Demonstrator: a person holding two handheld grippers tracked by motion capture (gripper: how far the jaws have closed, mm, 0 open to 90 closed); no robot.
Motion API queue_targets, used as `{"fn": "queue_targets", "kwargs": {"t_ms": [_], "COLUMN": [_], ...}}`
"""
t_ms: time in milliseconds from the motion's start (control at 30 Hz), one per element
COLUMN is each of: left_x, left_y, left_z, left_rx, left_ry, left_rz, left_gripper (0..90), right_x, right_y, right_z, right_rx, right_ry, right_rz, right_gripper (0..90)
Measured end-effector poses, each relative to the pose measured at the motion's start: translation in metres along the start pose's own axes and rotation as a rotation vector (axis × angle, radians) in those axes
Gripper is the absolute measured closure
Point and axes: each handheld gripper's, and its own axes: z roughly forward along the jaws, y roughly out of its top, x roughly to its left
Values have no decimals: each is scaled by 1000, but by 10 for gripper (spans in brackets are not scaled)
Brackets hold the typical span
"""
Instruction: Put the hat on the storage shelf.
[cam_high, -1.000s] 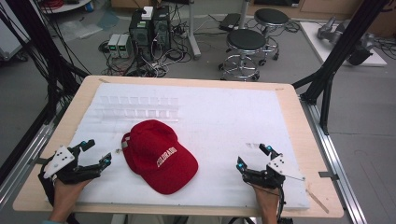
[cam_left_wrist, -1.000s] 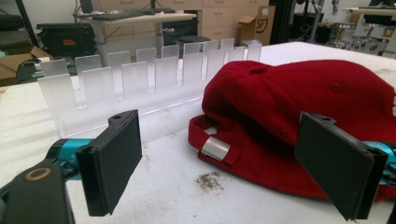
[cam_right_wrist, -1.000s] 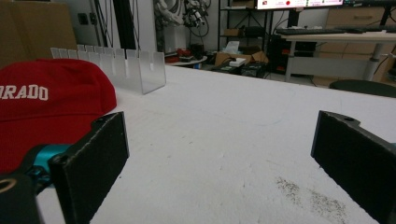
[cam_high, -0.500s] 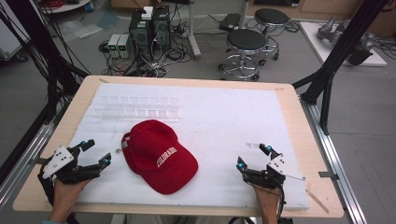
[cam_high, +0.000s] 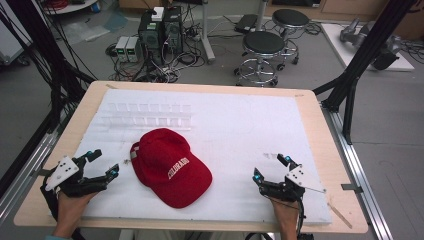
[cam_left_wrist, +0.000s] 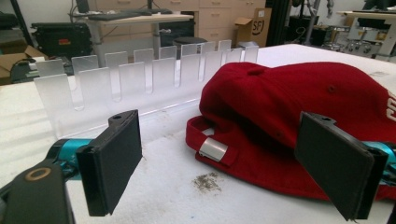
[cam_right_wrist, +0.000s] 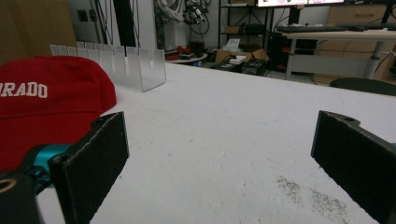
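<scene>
On the white mat (cam_high: 240, 135), a red cap (cam_high: 170, 165) lies left of centre, near the clear slotted rack (cam_high: 145, 116). Just beside its back strap rests the left gripper (cam_high: 102, 162), jaws spread wide; the right gripper (cam_high: 270, 167) sits well apart, jaws also spread, holding nothing.

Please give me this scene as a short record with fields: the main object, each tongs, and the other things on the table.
main object: red cap, lying on the white mat, brim toward the person
left tongs: open, beside the cap's strap end, not touching
right tongs: open, holding nothing, apart from the cap
other: clear slotted rack behind the cap
</scene>
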Motion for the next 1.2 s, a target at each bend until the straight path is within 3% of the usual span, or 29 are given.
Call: {"fn": "queue_targets", "kwargs": {"t_ms": [200, 333, 467, 633, 733, 933, 1100, 1133, 1200], "left_x": [3, 4, 3, 1, 2, 5, 9, 10, 11], "left_y": [3, 6, 15, 31, 38, 45, 49, 49, 49], "left_z": [4, 10, 18, 32, 43, 63, 80, 83, 88], "left_rx": [48, 81, 88, 119, 160, 220, 252, 273, 268], "left_ry": [-37, -51, -92, -164, -169, -227, -312, -317, -319], "left_rz": [-15, 0, 7, 28, 64, 59, 37, 35, 41], "left_gripper": [152, 152, 152, 152, 153, 153, 152, 152, 155], "right_x": [0, 0, 0, 0, 0, 1, 0, 0, 0], "right_y": [0, 0, 0, 0, 0, 0, 0, 0, 0], "right_z": [0, 0, 1, 1, 1, 0, 0, 0, 0], "right_rx": [4, 6, 10, 10, 11, 10, 11, 10, 9], "right_ry": [0, -3, -4, -4, -4, -5, -2, -1, -2], "right_rz": [3, 8, 3, 3, 0, 3, 5, 8, 9], "right_gripper": [30, 29, 30, 30, 30, 30, 30, 30, 30]}}
